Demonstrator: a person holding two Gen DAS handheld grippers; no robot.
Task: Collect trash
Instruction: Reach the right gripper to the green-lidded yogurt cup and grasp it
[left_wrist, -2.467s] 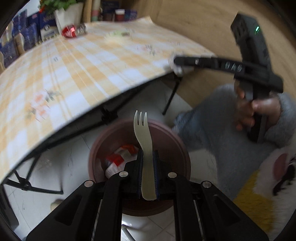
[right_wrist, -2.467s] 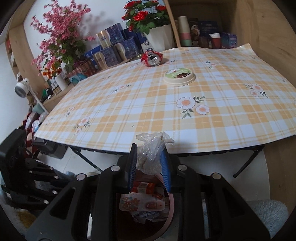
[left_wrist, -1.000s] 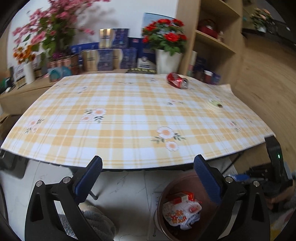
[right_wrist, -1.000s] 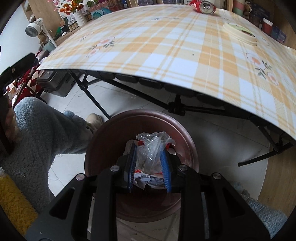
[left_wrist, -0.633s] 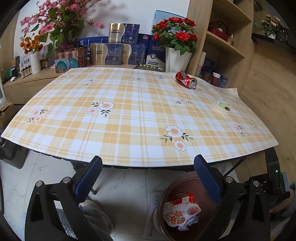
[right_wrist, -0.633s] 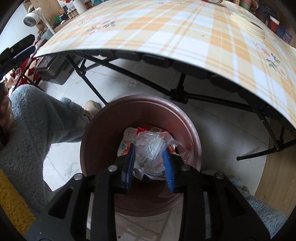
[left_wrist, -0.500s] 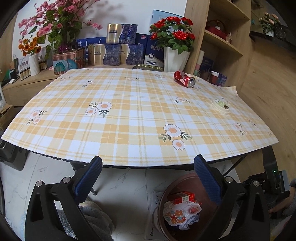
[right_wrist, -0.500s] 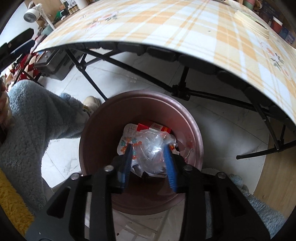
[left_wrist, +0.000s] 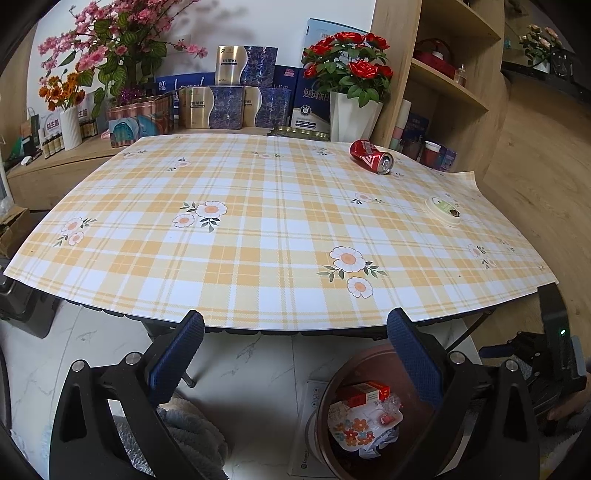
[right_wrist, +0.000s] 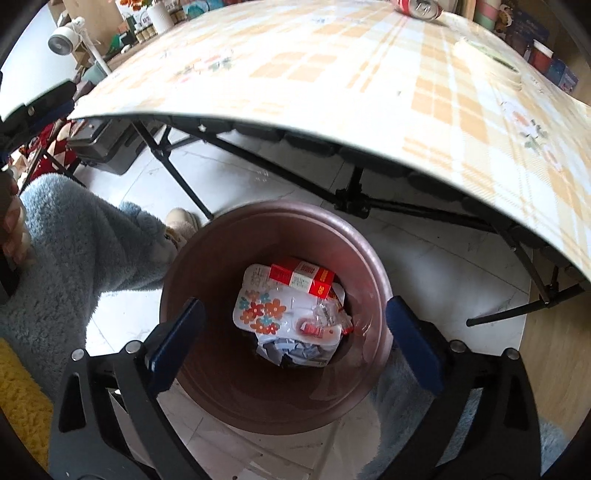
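Note:
My right gripper (right_wrist: 293, 343) is open and empty, held above the brown trash bin (right_wrist: 207, 369) on the floor. The bin holds a red-and-white carton (right_wrist: 303, 278), a flowered wrapper (right_wrist: 266, 310) and a clear plastic wrapper (right_wrist: 327, 314). My left gripper (left_wrist: 295, 358) is open and empty, in front of the near edge of the plaid table (left_wrist: 258, 240). On the table lie a crushed red can (left_wrist: 372, 156) at the far right and a round cup lid (left_wrist: 444, 211) nearer the right edge. The bin (left_wrist: 332, 454) shows at the lower right of the left wrist view.
Black folding table legs (right_wrist: 354, 206) stand just behind the bin. Flower vases (left_wrist: 354, 114) and boxes (left_wrist: 229, 107) line the shelf behind the table. Wooden shelving (left_wrist: 454, 85) stands at the right. The person's fleece-clad leg (right_wrist: 81, 251) is left of the bin.
My right gripper has opened and the clear plastic wrapper has dropped into the bin. Earlier my left gripper let go of the fork and rose to face the table.

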